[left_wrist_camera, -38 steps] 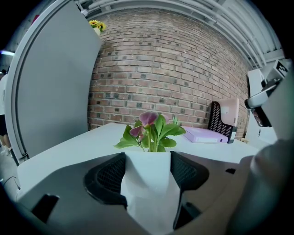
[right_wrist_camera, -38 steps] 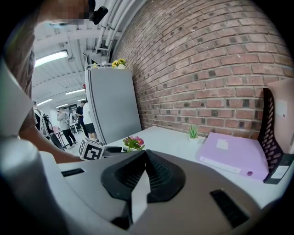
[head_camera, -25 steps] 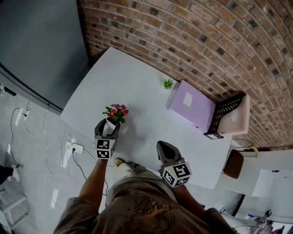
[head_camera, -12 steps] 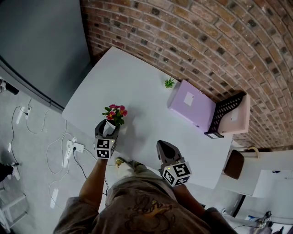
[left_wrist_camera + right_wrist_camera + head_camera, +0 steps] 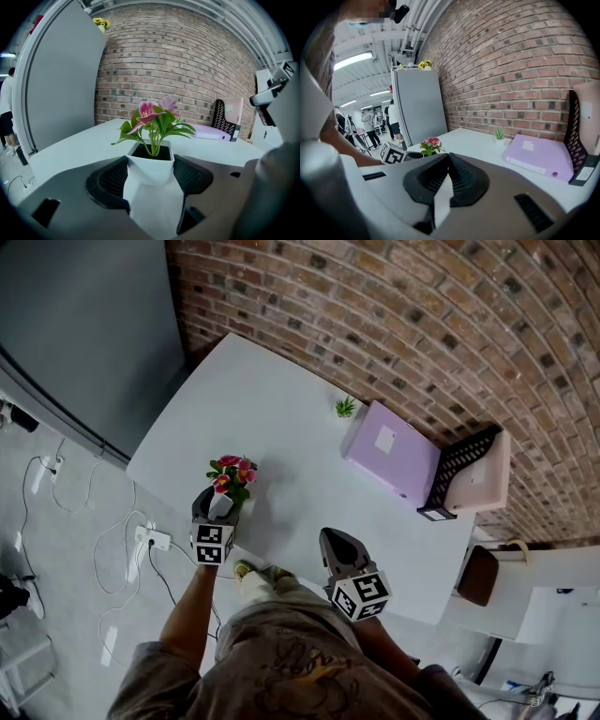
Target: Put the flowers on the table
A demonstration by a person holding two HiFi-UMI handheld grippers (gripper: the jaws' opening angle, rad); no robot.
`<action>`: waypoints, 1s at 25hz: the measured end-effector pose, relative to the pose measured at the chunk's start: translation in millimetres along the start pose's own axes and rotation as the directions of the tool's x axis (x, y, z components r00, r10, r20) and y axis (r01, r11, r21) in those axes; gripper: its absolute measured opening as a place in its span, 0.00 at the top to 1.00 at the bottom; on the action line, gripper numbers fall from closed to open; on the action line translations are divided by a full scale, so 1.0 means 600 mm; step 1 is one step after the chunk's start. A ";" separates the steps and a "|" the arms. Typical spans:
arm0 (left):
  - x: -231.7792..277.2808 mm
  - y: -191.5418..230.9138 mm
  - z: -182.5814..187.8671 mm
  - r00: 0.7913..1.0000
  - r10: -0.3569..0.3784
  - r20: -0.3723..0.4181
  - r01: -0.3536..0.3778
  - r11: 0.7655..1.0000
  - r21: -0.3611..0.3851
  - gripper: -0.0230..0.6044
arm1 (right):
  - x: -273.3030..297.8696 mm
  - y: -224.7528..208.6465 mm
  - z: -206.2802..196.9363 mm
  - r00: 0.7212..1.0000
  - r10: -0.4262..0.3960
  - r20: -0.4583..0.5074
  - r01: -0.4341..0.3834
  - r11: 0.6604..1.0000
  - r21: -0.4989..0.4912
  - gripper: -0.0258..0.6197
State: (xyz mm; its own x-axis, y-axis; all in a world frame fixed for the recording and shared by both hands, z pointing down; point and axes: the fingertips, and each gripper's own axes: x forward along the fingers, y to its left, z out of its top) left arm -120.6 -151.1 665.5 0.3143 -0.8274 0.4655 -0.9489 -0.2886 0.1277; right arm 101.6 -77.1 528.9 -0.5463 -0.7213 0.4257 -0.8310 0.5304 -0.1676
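Left tongs (image 5: 218,505) clasp flowers (image 5: 229,474), perhaps on table (image 5: 281,418) by brick wall (image 5: 422,315).

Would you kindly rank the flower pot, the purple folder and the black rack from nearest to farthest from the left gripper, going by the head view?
1. Flower pot: clamped between the jaws of the left gripper.
2. Purple folder: well off to the right, lying flat.
3. Black rack: just beyond the folder, farthest right.
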 end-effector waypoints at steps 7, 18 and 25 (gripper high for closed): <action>-0.005 -0.002 -0.007 1.000 0.009 -0.008 -0.009 1.000 0.006 0.45 | -0.006 0.002 -0.004 1.000 0.001 -0.003 -0.001 1.000 0.000 0.96; -0.020 -0.008 -0.007 1.000 0.024 -0.004 -0.024 1.000 -0.013 0.45 | -0.015 0.001 -0.007 1.000 0.017 0.003 -0.017 1.000 -0.007 0.96; -0.058 -0.020 0.009 0.999 0.049 0.012 -0.049 0.999 -0.007 0.45 | -0.009 0.004 -0.001 0.998 0.068 0.011 -0.067 0.998 -0.020 0.96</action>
State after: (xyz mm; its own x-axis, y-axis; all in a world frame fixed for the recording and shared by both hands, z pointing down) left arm -120.2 -121.4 643.2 0.2673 -0.8462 0.4610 -0.9634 -0.2440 0.1108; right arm 102.7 -71.6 526.5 -0.6024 -0.6887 0.4034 -0.7900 0.5866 -0.1783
